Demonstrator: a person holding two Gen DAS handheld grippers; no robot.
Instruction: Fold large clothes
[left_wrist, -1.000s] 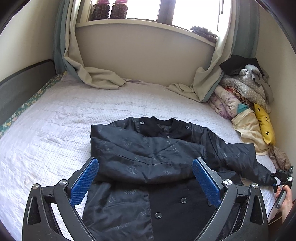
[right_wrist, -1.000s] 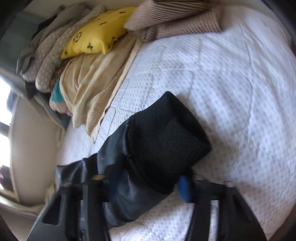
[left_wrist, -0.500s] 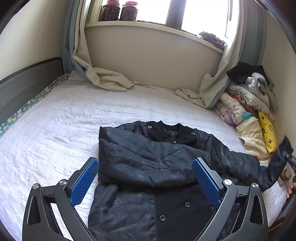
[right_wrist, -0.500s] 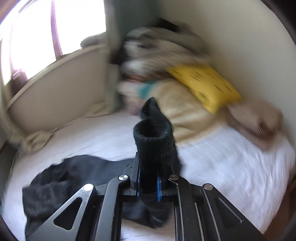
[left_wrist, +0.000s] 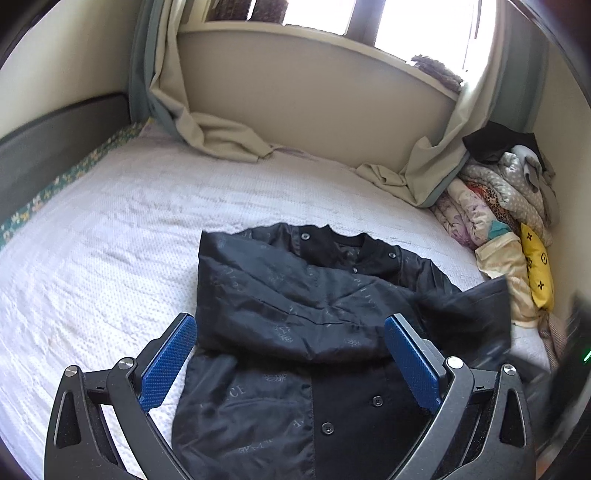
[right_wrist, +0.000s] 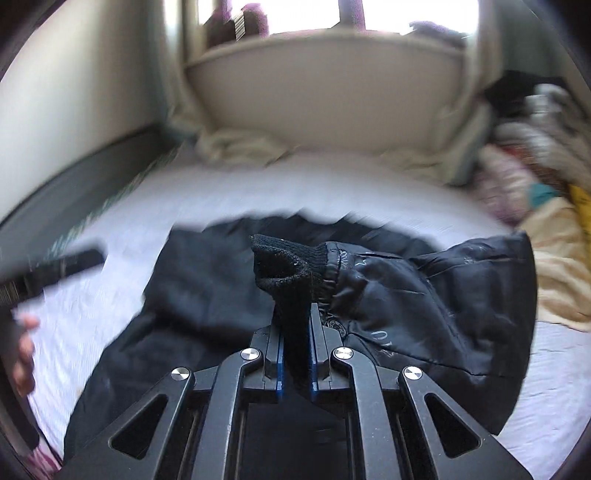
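Note:
A black button-front jacket (left_wrist: 295, 314) lies on the white bed (left_wrist: 110, 236), collar toward the window, its left sleeve folded across the chest. My left gripper (left_wrist: 291, 354) is open and empty, hovering over the jacket's lower front. My right gripper (right_wrist: 295, 332) is shut on the ribbed cuff (right_wrist: 284, 266) of the jacket's right sleeve (right_wrist: 443, 295) and holds it lifted above the jacket's body (right_wrist: 192, 295). The raised sleeve also shows blurred in the left wrist view (left_wrist: 476, 314).
A pile of folded bedding with a yellow pillow (left_wrist: 537, 266) is stacked against the right wall. Curtains (left_wrist: 218, 136) drape onto the bed's far edge under the window sill. A dark headboard (left_wrist: 55, 125) runs along the left side.
My right gripper closed on the sleeve cuff, lifted it off the bed and swung it left over the jacket. The left gripper stayed open and drifted slightly back.

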